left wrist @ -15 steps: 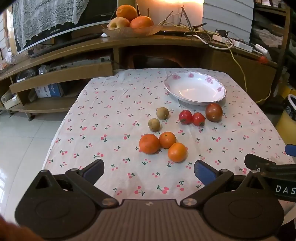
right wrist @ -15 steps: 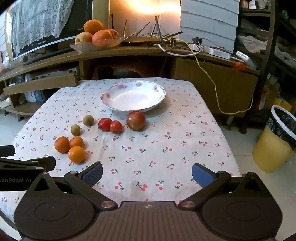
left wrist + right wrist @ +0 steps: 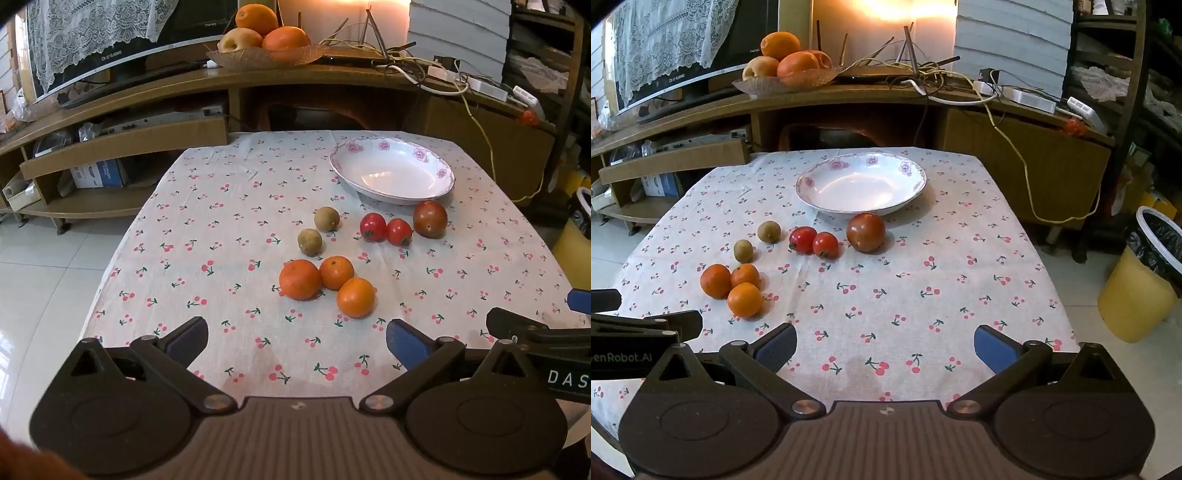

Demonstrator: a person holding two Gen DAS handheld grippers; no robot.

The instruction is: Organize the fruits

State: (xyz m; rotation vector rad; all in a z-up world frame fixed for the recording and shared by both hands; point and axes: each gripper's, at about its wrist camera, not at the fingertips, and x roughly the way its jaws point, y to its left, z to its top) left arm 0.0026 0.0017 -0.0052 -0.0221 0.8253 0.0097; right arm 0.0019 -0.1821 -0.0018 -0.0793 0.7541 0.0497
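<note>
Little has changed since half a second ago: both tongs, left [image 3: 297, 338] and right [image 3: 884, 341], still hang apart above the bench's [image 3: 960, 258] near edge. The fruits [image 3: 334, 282] lie untouched before the empty plate [image 3: 391, 173]; sorting hasn't begun.

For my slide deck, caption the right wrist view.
Open right gripper hovers over cherry-print tablecloth; empty plate, tomatoes, oranges ahead.

A white cloth [image 3: 229, 206] printed with red cherries is seen on the counter. The white plate [image 3: 393, 173] is rimmed with pink flowers. Three oranges [image 3: 334, 282] are orange, two tomatoes [image 3: 386, 229] red, a third [image 3: 429, 218] brownish-red, two small fruits [image 3: 318, 230] dull brown-green.
</note>
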